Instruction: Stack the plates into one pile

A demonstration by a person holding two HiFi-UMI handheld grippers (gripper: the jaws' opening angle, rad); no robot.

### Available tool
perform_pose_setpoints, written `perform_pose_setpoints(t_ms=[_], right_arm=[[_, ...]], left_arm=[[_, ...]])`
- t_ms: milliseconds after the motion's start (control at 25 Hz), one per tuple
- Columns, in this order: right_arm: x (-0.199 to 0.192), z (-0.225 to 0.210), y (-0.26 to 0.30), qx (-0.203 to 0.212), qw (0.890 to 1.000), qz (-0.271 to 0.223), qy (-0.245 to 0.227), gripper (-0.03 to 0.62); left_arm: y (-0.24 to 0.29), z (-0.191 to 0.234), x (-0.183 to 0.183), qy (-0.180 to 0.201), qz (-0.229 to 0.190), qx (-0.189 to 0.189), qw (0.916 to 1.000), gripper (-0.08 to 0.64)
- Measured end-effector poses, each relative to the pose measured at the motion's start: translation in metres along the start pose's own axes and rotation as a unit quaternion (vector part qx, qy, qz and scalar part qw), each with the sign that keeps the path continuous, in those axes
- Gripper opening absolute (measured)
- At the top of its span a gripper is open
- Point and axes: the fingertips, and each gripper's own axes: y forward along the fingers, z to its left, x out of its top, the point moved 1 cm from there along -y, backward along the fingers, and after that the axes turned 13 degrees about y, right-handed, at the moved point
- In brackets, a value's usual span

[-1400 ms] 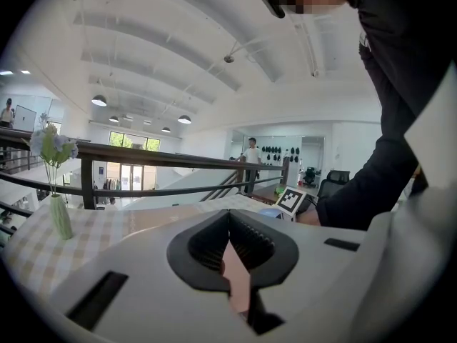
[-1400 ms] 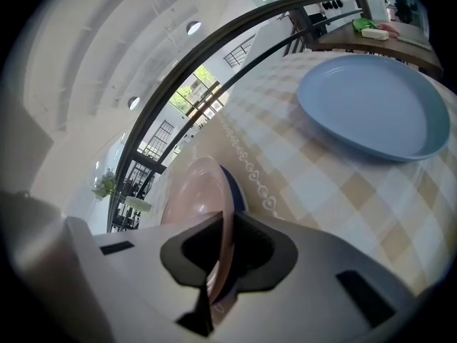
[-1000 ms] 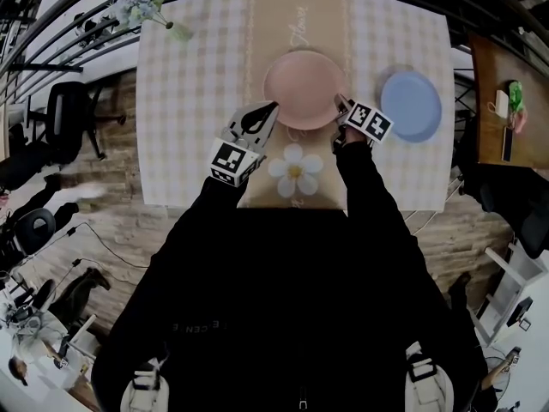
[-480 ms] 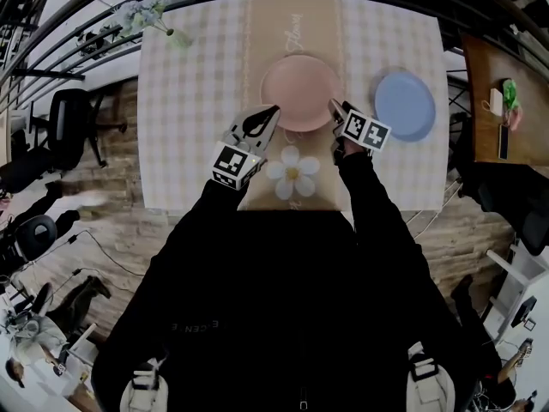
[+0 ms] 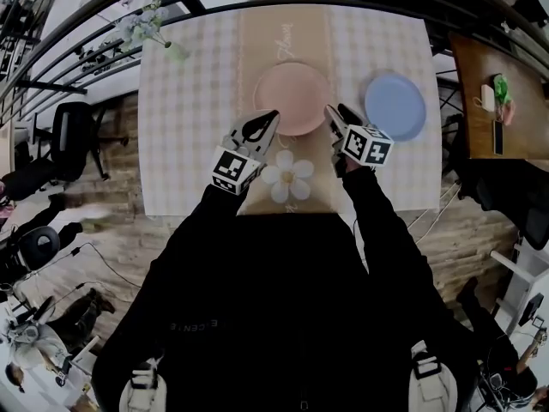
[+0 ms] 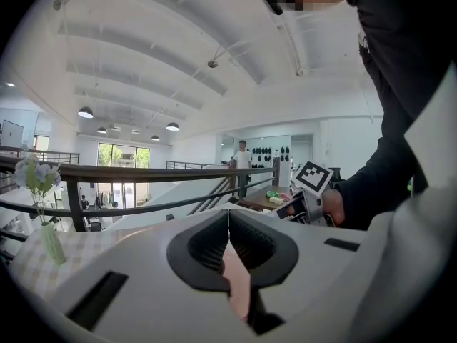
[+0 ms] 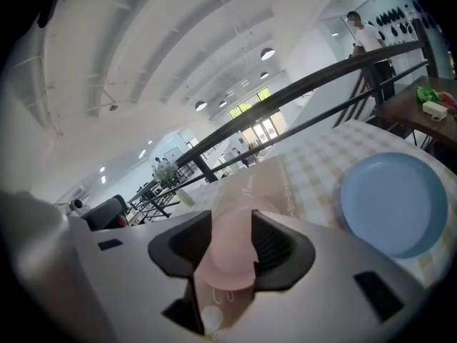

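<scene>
Pink plate [image 5: 293,99] lies mid-bench [image 5: 189,110]; blue plate [image 5: 395,107] sits apart at its right. A corner vase [image 5: 176,51] holds flowers [image 5: 141,24]. Left gripper [image 5: 271,117] fingers clenched together; right gripper [image 5: 334,110] fingers released, just narrowing, pink plate between them ungripped.

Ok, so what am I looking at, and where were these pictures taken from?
A person holds a two-jaw gripper in each hand. The top-down picture comes from a camera on their head; the other two ride on the grippers. On the checked table lie a pink plate and a blue plate, apart, plus a flower vase. The left gripper is shut and empty. The right gripper is open; its jaws have just been closing, the pink plate showing between them, not gripped.
</scene>
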Motion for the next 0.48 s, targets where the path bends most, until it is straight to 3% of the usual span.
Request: perform_pose_setpoints(t_ms=[480], right_arm=[[0.025, 0.008, -0.056, 0.009, 0.993, -0.043, -0.112, 0.167]], left_arm=[[0.033, -0.033, 0.035, 0.015, -0.028, -0.033, 0.9990, 0.020]])
